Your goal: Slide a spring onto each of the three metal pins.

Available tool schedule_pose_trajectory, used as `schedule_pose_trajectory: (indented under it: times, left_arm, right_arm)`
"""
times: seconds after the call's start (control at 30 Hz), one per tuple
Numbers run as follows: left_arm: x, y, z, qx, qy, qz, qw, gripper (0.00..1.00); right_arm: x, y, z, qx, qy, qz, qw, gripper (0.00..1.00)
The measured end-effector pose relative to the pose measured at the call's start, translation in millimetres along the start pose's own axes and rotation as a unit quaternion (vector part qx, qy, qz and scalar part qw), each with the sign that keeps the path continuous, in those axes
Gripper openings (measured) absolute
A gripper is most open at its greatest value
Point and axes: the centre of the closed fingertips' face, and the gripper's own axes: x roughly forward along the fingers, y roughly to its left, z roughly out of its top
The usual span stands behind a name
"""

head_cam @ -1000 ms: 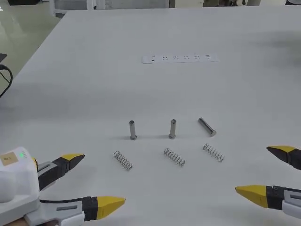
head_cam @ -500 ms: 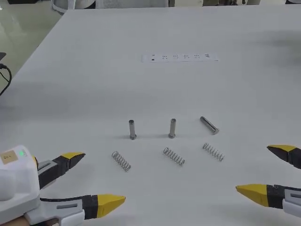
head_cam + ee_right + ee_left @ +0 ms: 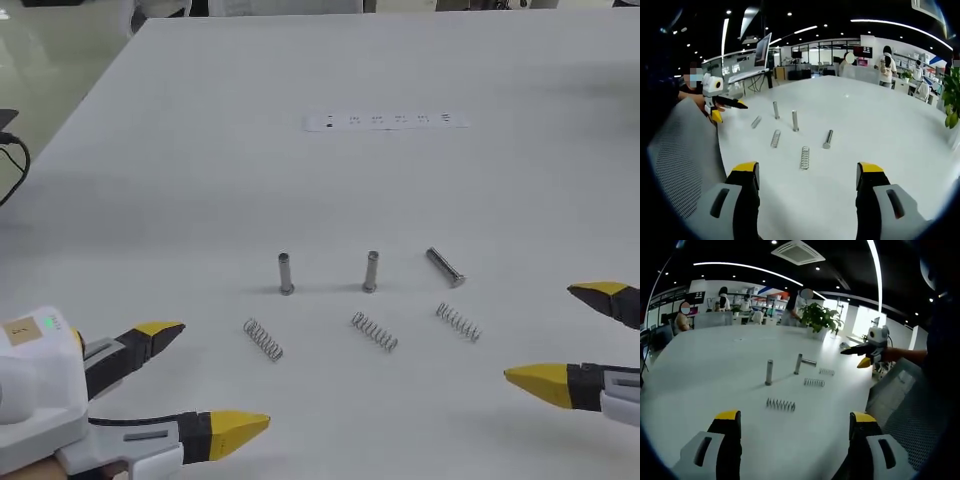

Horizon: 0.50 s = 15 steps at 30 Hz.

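Note:
Two metal pins stand upright on the white table (image 3: 200, 180), one on the left (image 3: 286, 273) and one in the middle (image 3: 371, 271). A third pin (image 3: 443, 267) lies on its side to their right. Three springs lie loose in front of them, left (image 3: 262, 339), middle (image 3: 374, 331) and right (image 3: 458, 322). My left gripper (image 3: 215, 378) is open at the near left, short of the left spring (image 3: 780, 404). My right gripper (image 3: 548, 333) is open at the near right, beside the right spring (image 3: 804, 157). Nothing is between either gripper's fingers.
A white power strip (image 3: 385, 122) lies flat farther back on the table. A black cable (image 3: 12, 160) hangs off the left edge. People and desks stand far beyond the table in the gripper views.
My right gripper has edged a little forward toward the springs. The left gripper, pins and springs have not moved.

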Motion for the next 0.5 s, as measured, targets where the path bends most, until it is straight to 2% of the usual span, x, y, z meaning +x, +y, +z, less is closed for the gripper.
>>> schedule_pose_trajectory:
  times: [0.27,0.5]
  left_arm:
    - [0.1,-0.3,0.4,0.000,0.000,-0.001,1.0000,0.86]
    - [1.2,-1.1,0.5,0.000,-0.001,-0.003,1.0000,0.86]
  right_arm:
    - [9.3,-7.9,13.8,-0.020,0.004,0.008,0.9998,0.79]
    - [26.3,-13.7,30.4,-0.041,0.010,0.018,0.9989,0.78]
